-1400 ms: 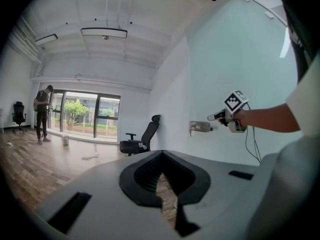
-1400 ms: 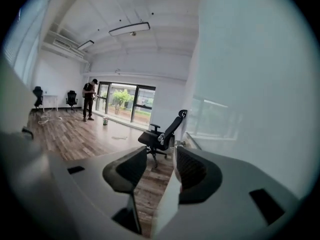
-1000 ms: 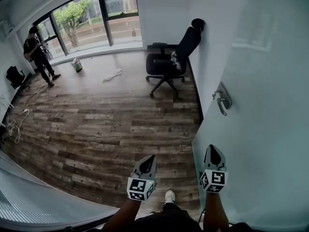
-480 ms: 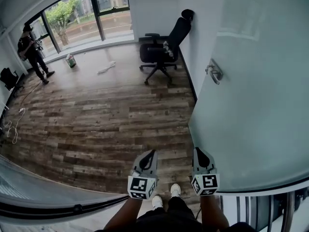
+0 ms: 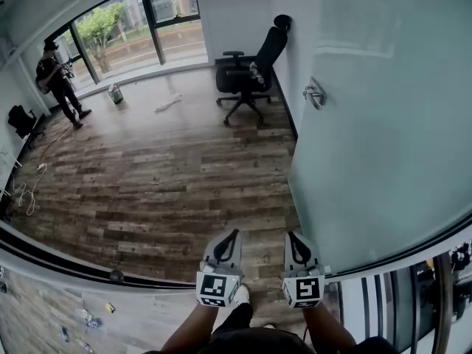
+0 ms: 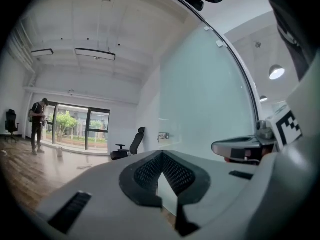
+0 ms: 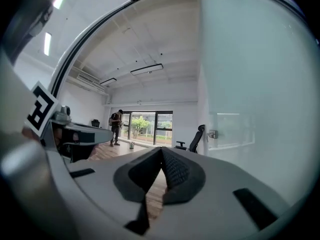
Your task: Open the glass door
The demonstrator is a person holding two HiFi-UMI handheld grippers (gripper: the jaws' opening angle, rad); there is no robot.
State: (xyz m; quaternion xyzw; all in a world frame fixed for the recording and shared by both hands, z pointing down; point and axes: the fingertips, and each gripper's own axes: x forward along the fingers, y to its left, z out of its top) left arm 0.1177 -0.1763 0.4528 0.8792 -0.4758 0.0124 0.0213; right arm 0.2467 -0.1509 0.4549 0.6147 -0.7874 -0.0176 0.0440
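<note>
Right tool (image 5: 294,235) farther back, glass door (image 5: 383,146) just beside

Office room with a brown wood-plank floor (image 5: 162,183)
A black swivel office chair (image 5: 247,76) stands against the white wall (image 5: 232,13); a person in dark clothes (image 5: 59,83) stands by the large windows (image 5: 140,24).

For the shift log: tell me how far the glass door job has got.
Done: the glass door stands swung wide into the room. In hand: nothing. The left gripper and right gripper are both shut and empty, and neither is on the handle. Left: apparently nothing.
</note>
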